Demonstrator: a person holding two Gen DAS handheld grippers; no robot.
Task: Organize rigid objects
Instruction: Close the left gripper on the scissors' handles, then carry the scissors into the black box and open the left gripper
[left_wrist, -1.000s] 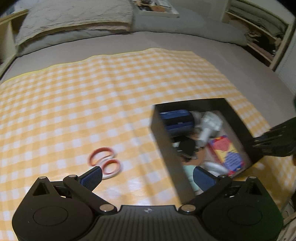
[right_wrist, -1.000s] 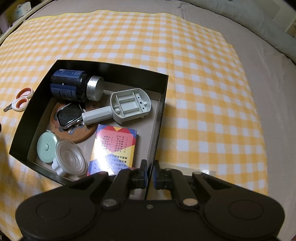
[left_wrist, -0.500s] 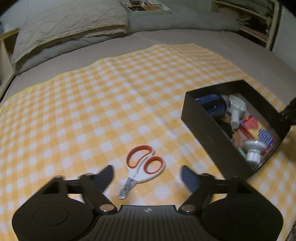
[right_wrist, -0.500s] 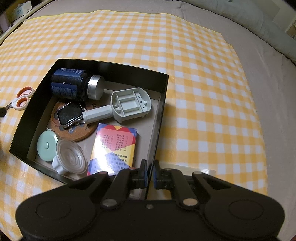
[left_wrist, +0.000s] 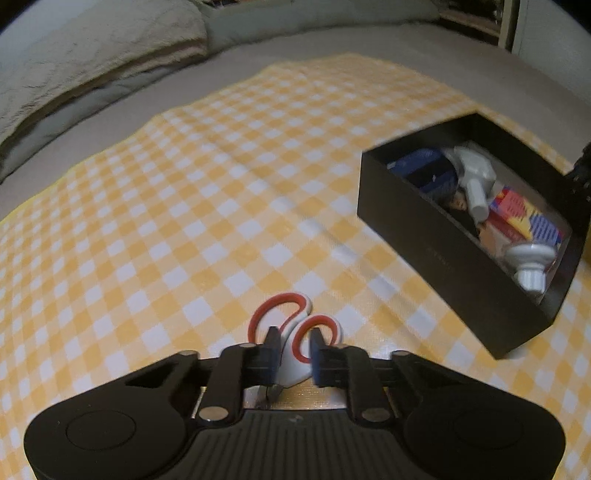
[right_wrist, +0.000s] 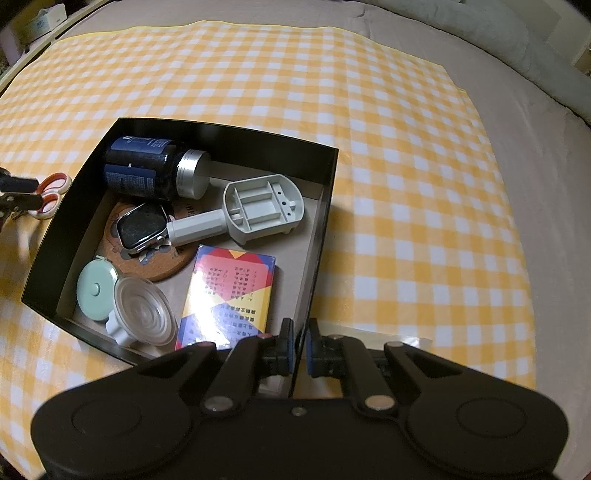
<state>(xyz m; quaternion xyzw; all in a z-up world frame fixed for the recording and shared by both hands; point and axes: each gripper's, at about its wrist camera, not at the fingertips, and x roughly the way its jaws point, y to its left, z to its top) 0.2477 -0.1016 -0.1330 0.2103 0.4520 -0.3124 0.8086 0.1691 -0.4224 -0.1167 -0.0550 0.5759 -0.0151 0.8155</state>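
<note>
Your left gripper (left_wrist: 292, 350) has just been closing and now pinches the scissors (left_wrist: 295, 332) at the white neck below the two orange-rimmed finger loops, while they lie on the yellow checked cloth (left_wrist: 184, 229), near the camera and left of the black box (left_wrist: 443, 266). The loops point away from you; the blades run back under the gripper body and are mostly hidden. Your right gripper (right_wrist: 298, 345) is nearly shut, clamped on the near right wall of that box, apparently steadying it.

The scissors look light and stiff, with smooth plastic handles, so they may pivot between the pads if you swing them quickly. The neck where the handles meet is a fair place to hold: it is narrower than the loops and near the pivot. Whether the blades are fully closed cannot be told from here, so treat the tip with care.

The box already holds a dark blue jar (right_wrist: 147, 170), a grey plastic tool (right_wrist: 255, 210), a watch (right_wrist: 142, 227) on a cork coaster (right_wrist: 155, 266), a colourful card box (right_wrist: 231, 295), a mint round case (right_wrist: 95, 291) and a clear suction cup (right_wrist: 142, 314). Free floor is scant; the likeliest gap seems to lie along the far wall, beside the jar's lid.
</note>
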